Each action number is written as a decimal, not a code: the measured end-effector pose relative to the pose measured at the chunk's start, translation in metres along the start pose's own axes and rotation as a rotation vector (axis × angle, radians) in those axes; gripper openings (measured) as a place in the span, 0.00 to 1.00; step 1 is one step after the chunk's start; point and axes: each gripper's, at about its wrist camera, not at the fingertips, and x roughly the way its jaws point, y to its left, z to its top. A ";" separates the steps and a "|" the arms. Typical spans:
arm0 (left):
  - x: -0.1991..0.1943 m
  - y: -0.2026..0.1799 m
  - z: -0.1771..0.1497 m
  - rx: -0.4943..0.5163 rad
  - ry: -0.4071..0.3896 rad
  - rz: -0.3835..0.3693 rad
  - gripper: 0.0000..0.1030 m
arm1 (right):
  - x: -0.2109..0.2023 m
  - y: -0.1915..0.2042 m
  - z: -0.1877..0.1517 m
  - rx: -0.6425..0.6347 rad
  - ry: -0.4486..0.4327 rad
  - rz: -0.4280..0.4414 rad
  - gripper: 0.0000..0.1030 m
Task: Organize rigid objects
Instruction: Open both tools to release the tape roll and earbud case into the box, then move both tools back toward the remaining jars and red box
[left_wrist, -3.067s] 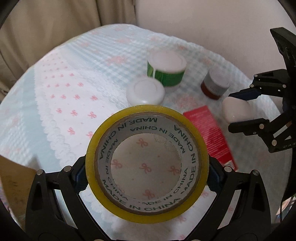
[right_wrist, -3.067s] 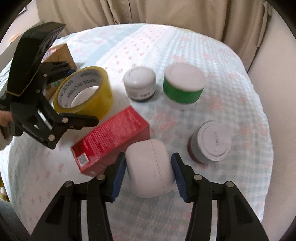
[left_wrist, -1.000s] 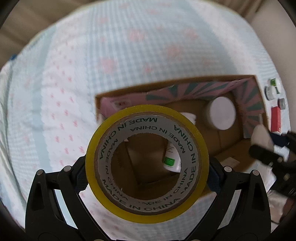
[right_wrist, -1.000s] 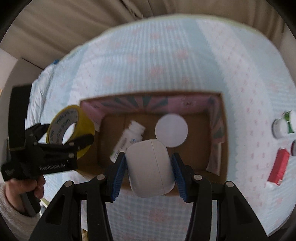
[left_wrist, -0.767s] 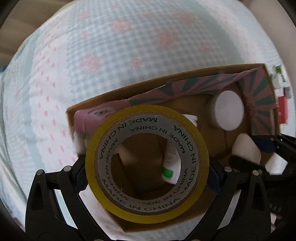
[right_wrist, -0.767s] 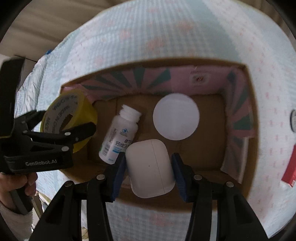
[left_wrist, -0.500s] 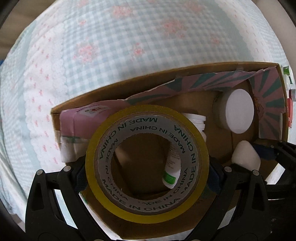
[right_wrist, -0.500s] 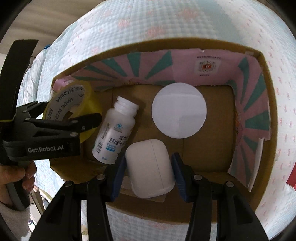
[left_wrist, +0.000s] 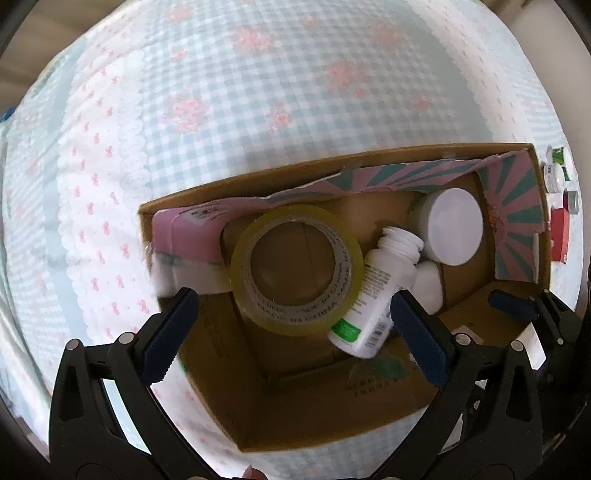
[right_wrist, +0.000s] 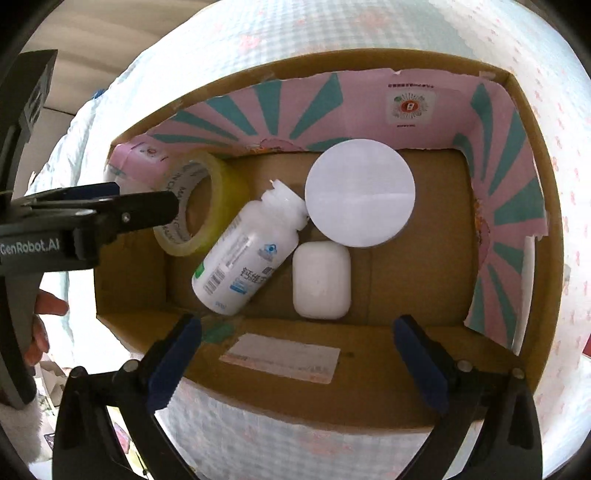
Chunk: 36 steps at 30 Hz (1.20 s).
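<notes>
Inside the cardboard box (right_wrist: 258, 360), tape roll (left_wrist: 297, 269) and white case (right_wrist: 321, 280) lie dropped, flanking the bottle (right_wrist: 245, 254). Both claws are opening, left gripper (left_wrist: 295, 339) and right gripper (right_wrist: 295, 354) empty. Lift straight up, clear of the box walls.

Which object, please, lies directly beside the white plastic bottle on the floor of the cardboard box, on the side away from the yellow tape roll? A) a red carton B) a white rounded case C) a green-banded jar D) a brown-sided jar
B: in the right wrist view the white rounded case lies flat beside the white plastic bottle, opposite the yellow tape roll, inside the cardboard box.
</notes>
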 end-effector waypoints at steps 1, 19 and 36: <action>-0.003 0.000 -0.002 -0.005 -0.005 -0.003 1.00 | -0.001 0.002 -0.001 0.000 -0.005 -0.002 1.00; -0.131 0.018 -0.067 -0.085 -0.230 -0.008 1.00 | -0.097 0.054 -0.021 -0.151 -0.174 -0.055 1.00; -0.254 -0.060 -0.136 -0.119 -0.536 -0.004 1.00 | -0.283 0.021 -0.108 -0.072 -0.482 -0.197 1.00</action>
